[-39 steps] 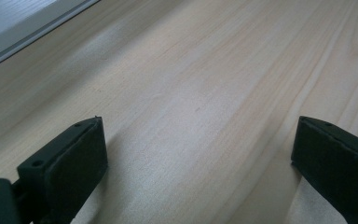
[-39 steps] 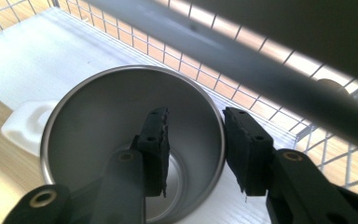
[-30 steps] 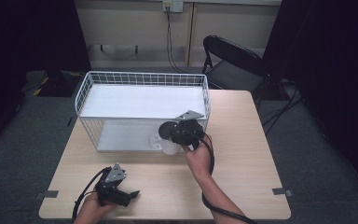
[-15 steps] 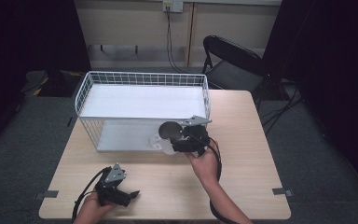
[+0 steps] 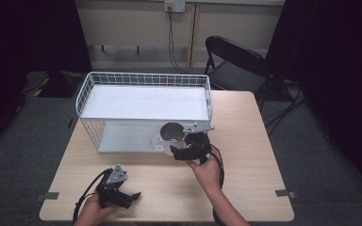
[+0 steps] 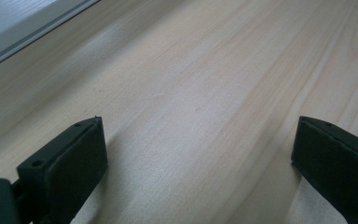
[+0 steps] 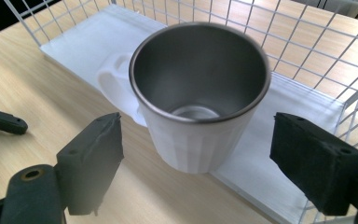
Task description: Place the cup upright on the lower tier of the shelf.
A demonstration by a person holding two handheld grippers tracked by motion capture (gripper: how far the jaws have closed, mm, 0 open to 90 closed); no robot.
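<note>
We see the right gripper [image 7: 196,172] with its jaws just opened wide, pads clear of the white cup [image 7: 199,100] (steel inside), which stands upright at the front edge of the wire basket's [image 5: 143,80] lower shelf. The left gripper [image 6: 200,154] rests open on the table [image 5: 245,188].

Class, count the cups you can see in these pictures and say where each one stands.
1. A white cup with a metal inside stands upright at the front edge of the wire rack's lower shelf, between the right gripper's open jaws, which touch nothing.
</note>
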